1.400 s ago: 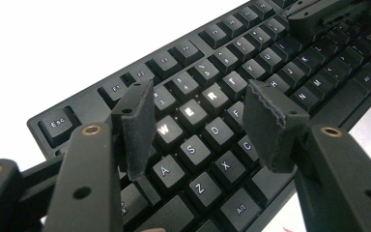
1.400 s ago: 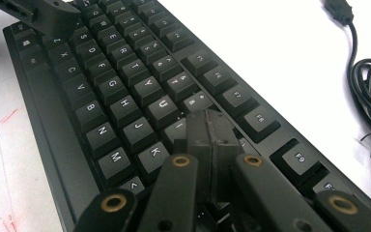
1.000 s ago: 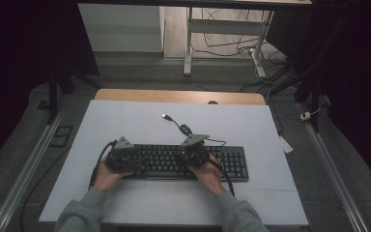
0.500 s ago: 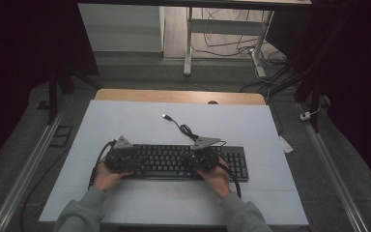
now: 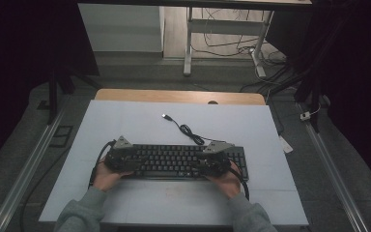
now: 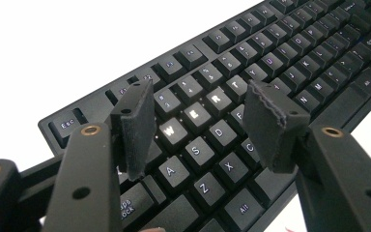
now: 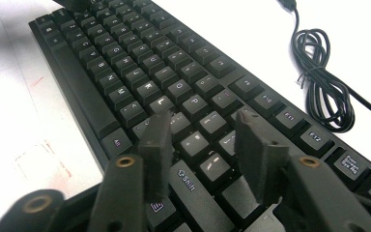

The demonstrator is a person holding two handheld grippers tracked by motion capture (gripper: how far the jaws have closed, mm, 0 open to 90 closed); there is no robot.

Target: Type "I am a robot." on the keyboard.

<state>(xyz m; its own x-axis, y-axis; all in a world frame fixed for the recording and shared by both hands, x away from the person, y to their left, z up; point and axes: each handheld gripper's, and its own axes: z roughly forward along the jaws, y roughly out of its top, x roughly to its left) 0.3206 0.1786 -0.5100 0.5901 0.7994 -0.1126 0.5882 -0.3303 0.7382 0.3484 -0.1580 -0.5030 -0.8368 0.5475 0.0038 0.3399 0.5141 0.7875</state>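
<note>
A black keyboard (image 5: 174, 161) lies across the white table top (image 5: 125, 121), near the person's side. Its black cable (image 5: 192, 134) runs off the far edge in a small coil and ends in a USB plug (image 5: 165, 116). My left gripper (image 5: 124, 161) hovers over the keyboard's left end. In the left gripper view the gripper (image 6: 200, 99) is open above the W, E, R and S, D keys of the keyboard (image 6: 290, 72). My right gripper (image 5: 208, 166) is over the right part, open (image 7: 203, 123) above the keys near Shift on the keyboard (image 7: 125, 63). The coiled cable (image 7: 323, 92) lies beyond.
A wooden strip (image 5: 178, 96) edges the table's far side. Metal rails (image 5: 24, 169) run along both sides on the floor. A desk frame and loose cables (image 5: 232, 43) stand beyond the table. A small white tag (image 5: 286, 144) lies off the right edge.
The right gripper has slid to the right along the keyboard and slightly toward the person. The left gripper has stayed nearly still.
</note>
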